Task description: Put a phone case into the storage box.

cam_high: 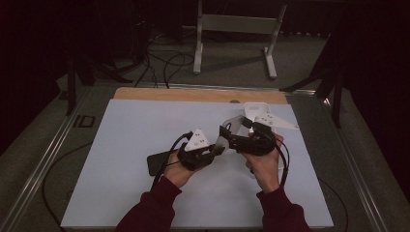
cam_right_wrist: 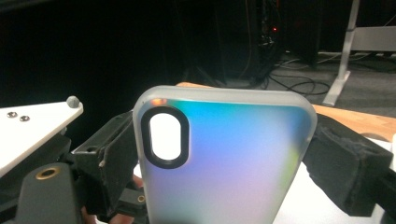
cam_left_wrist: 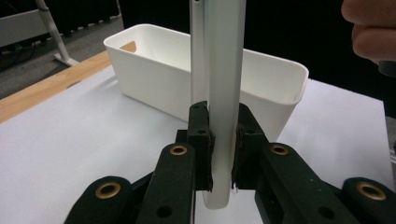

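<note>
Where the phone case sits: the phone case (cam_right_wrist: 224,154) is up off the table, caught between the 2 grippers above the middle of the white sheet (cam_high: 121,145), just in front of the white bin (cam_left_wrist: 154,79).
Phone case, look: frosted rim, shimmering blue-to-pink back, 1 oval camera cut-out with a dark ring near its upper corner in the right gripper view.
Phone case, pose: upright and edge-on in the left gripper view, where it rises past the top of the picture; broad back facing the camera in the right gripper view.
Left gripper: the left gripper (cam_left_wrist: 223,140) is clenched across the thin thickness of the case near its lower end, both black pads flat on its faces.
Right gripper: the right gripper (cam_right_wrist: 224,163) spans the case across its width with jaws set wide; 1 pad lies against each long edge, so it grasps the case as well.
Hands: in the high view the 2 hands are close together, the grippers nose to nose.
Bin: long, white, open-topped, standing on the sheet near the wooden table edge (cam_high: 193,94).
Dark flat slab: a dark flat slab (cam_high: 155,163) lies on the sheet just beside the left hand (cam_high: 178,171); what it is I cannot tell.
</note>
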Action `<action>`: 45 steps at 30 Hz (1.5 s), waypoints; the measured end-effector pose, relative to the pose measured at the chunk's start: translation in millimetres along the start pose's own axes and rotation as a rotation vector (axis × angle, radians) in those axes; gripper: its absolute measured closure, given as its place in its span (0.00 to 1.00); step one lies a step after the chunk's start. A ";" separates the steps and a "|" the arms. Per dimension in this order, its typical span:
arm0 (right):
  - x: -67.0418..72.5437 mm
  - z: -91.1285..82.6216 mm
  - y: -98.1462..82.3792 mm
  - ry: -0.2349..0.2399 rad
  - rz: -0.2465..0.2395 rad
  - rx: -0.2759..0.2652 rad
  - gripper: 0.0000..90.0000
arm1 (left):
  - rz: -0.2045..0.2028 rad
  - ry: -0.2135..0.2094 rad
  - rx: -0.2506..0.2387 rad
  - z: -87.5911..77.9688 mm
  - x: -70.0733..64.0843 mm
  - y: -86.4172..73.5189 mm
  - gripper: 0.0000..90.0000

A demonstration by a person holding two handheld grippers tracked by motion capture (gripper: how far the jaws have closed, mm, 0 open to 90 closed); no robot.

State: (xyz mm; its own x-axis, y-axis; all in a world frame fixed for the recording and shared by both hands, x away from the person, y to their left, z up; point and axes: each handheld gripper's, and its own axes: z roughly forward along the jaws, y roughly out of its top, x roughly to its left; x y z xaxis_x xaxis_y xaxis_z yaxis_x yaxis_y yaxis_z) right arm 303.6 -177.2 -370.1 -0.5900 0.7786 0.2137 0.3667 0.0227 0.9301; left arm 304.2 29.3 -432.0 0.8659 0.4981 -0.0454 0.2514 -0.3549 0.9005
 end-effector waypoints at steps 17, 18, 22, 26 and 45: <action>-1.6 -1.9 4.1 0.017 -0.031 0.010 0.19 | 0.004 0.022 0.007 -7.7 4.1 -1.8 0.81; -1.9 -2.3 4.6 0.016 -0.031 0.006 0.19 | 0.002 0.027 0.006 -9.3 5.1 -2.5 0.79; -2.8 -3.5 6.1 0.004 -0.040 -0.006 0.19 | -0.020 0.031 0.014 -17.1 11.2 -5.7 0.69; -4.8 -3.5 7.6 0.000 -0.046 -0.013 0.19 | -0.036 0.074 0.017 -25.8 17.9 -9.7 0.56; -16.4 -9.6 20.8 -0.035 -0.064 -0.035 0.19 | -0.131 0.263 0.020 -72.4 49.1 -31.4 0.14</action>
State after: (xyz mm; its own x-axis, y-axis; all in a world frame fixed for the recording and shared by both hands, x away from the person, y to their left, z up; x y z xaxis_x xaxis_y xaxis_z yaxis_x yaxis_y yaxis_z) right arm 314.0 -195.6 -351.4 -0.5854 0.7980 0.1432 0.3029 0.0515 0.9516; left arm 307.5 122.2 -431.2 0.6842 0.7279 -0.0451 0.3645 -0.2878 0.8856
